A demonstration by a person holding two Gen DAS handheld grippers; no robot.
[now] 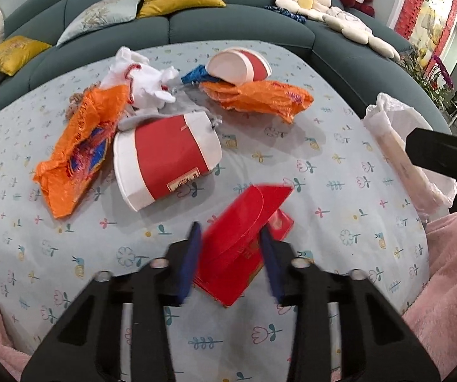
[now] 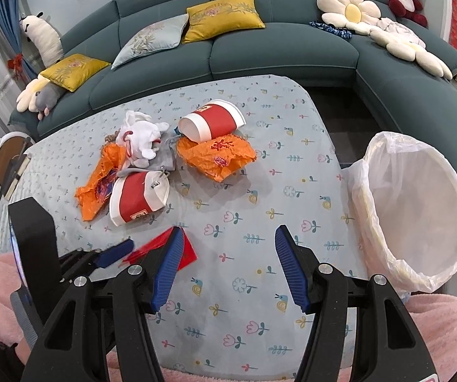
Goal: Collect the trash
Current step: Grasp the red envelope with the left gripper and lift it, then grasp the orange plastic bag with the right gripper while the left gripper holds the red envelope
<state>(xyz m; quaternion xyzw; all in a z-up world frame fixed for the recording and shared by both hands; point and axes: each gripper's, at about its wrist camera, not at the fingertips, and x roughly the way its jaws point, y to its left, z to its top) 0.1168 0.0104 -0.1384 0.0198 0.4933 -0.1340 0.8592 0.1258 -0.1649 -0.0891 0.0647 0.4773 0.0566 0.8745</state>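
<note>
Left gripper, seen from its own wrist camera, points steeply down at a flat red paper envelope with its flap raised. Both blue fingers bracket the envelope's sides and appear to press on it, so this claw looks clenched on the envelope, probably to lift it as the first piece of trash.

Right gripper hangs beside it over bare cloth with its blue ribbed jaws spread apart and nothing between them. It seems to be waiting for its own turn.

Under both lies a pale blue tablecloth printed with small flowers and snails. The envelope sits near its front edge, closest to the person, whose fluffy pink sleeves fill the lower corners.

Farther back, a loose heap of rubbish remains untouched. A red and white paper cup lying on its side is nearest. A crumpled orange plastic wrapper touches its left side. Behind them sits a wad of white tissue or cloth. To the right, a second red and white paper cup rests tipped on another crumpled orange wrapper.

At the table's right edge stands a round bin lined with a white plastic bag, mouth open toward the grippers, well placed to receive each piece.

A dark teal sofa with yellow cushions curves behind the table.
</note>
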